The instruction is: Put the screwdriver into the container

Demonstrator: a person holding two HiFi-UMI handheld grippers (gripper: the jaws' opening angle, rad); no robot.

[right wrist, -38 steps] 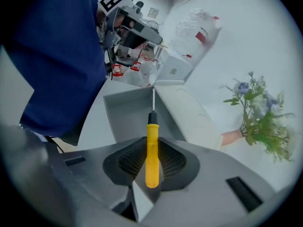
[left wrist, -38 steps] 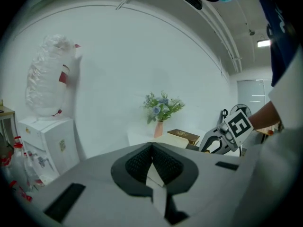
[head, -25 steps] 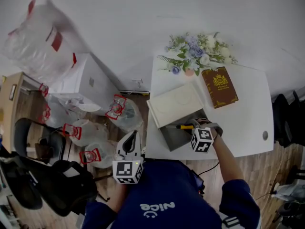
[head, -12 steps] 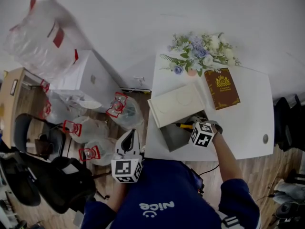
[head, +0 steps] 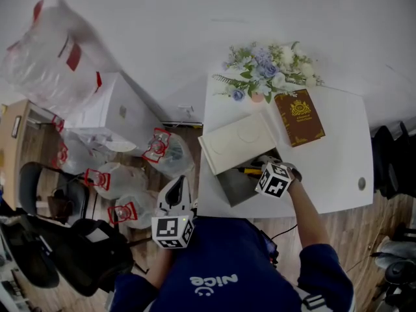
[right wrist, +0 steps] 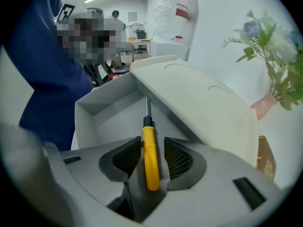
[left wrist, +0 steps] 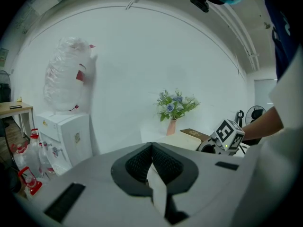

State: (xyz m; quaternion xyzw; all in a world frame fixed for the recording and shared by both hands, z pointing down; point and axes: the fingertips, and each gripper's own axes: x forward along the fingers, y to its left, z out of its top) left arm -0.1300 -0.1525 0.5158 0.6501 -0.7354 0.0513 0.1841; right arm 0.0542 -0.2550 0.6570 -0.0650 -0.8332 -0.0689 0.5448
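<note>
A yellow-handled screwdriver (right wrist: 150, 160) lies between the jaws of my right gripper (right wrist: 151, 141), its metal shaft pointing into the open grey container (right wrist: 102, 110). The jaws are opening, and a gap shows on each side of the handle. In the head view the right gripper (head: 261, 170) hovers over the container (head: 237, 186) at the table's near left, with a bit of the screwdriver (head: 250, 171) showing. The container's cream lid (head: 237, 142) stands tilted open behind it. My left gripper (head: 181, 184) hangs off the table to the left, shut and empty (left wrist: 152, 148).
A brown book (head: 299, 117) and a vase of flowers (head: 266, 67) sit at the back of the white table (head: 338, 168). On the floor to the left are water bottles (head: 159, 145), a white cabinet (head: 117, 112) and a black chair (head: 39, 239).
The right gripper has shifted slightly toward the far side over the container, and less of the screwdriver's shaft shows from above. The left gripper has stayed put.
</note>
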